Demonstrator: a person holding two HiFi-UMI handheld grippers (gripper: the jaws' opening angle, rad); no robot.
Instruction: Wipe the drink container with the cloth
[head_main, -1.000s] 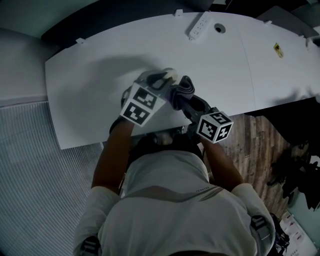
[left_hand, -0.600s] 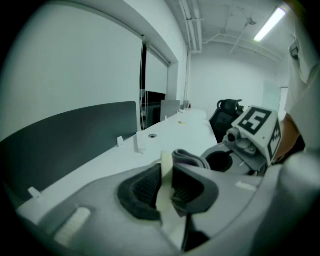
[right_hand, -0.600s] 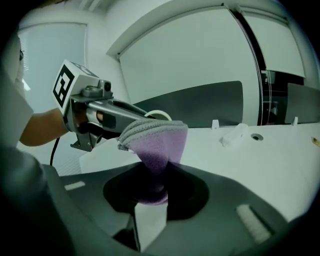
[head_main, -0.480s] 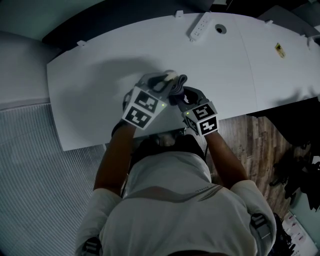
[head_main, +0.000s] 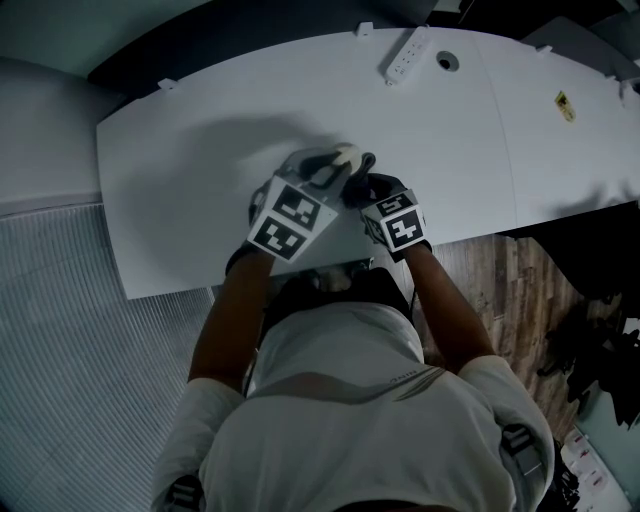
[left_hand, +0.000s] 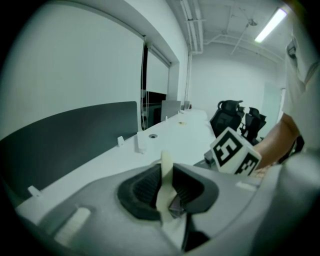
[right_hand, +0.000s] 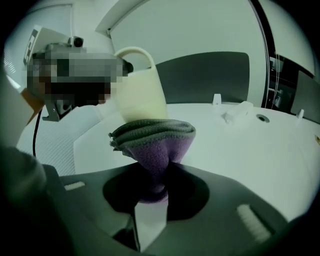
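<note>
A cream drink container sits tilted over the white desk. My left gripper is shut on it; in the left gripper view a thin cream edge of the container is pinched between the dark pads. My right gripper is shut on a folded purple-grey cloth. In the right gripper view the cloth bunches out of the jaws right in front of the container; whether they touch I cannot tell. The right gripper's marker cube shows beside the left jaws.
A white power strip and a round cable hole lie at the desk's far side. A dark partition runs along the back. Wooden floor shows past the desk's near right edge. Office chairs stand farther off.
The right gripper has moved left toward the container and rolled, bringing the cloth up close to it. The left gripper and the container stayed where they were.
</note>
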